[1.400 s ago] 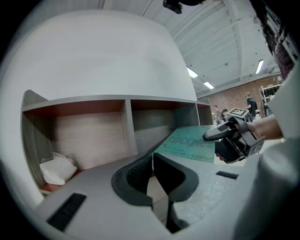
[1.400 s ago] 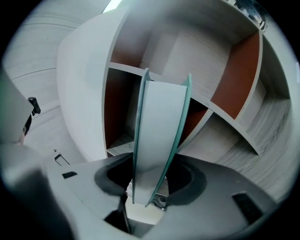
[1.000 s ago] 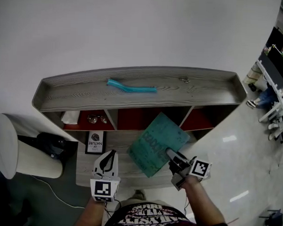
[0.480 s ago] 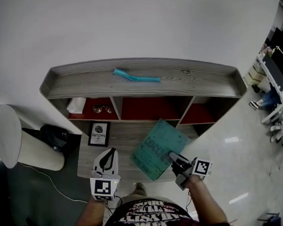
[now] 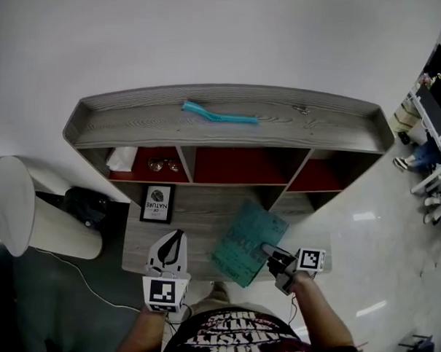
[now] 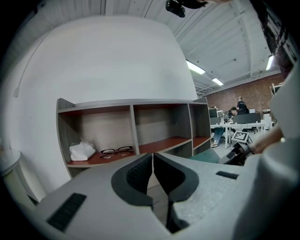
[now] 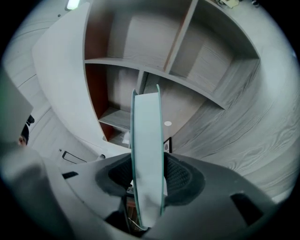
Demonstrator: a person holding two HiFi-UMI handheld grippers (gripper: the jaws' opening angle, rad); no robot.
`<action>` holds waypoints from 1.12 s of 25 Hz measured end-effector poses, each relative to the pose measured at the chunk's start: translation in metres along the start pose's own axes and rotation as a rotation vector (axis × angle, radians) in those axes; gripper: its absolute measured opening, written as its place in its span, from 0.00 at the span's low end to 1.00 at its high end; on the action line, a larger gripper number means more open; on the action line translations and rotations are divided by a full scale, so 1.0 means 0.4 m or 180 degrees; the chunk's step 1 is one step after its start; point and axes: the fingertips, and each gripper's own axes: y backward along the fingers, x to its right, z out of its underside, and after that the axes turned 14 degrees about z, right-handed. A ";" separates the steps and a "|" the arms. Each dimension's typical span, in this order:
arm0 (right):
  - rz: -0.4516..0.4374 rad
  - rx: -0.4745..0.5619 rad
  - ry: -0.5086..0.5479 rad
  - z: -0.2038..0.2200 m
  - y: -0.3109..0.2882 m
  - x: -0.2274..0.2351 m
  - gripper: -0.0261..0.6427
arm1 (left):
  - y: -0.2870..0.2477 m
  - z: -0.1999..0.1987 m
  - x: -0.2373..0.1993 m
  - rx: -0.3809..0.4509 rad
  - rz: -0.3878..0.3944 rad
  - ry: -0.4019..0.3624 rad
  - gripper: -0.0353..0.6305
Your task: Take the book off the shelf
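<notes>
Teal-green for the book (image 5: 248, 242), with darker lettering on the cover; paler, near-white along its edge in the right gripper view. Grey wood grain over the shelf (image 5: 230, 132), red-brown on the cubby floors. Bright teal for the stick (image 5: 219, 115) on top, at twelve o'clock from the book. White for the cloth (image 5: 121, 158) and dark rims on the glasses (image 5: 161, 164), both at ten o'clock. Black border, white card, dark print on the picture (image 5: 156, 203). Light grey for left tongs (image 5: 175, 237) and right tongs (image 5: 265, 249), with black ribbed pads (image 6: 136, 176) and black-and-white square markers (image 5: 162, 293). White wall (image 5: 212, 40). Glossy pale grey floor (image 5: 378, 244) at three o'clock. Black shirt (image 5: 228, 338) with white print at six.
</notes>
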 end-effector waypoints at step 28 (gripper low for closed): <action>0.0773 -0.1070 -0.0409 0.158 -0.227 0.424 0.31 | -0.101 0.085 -0.088 -0.0344 0.0126 0.0014 0.08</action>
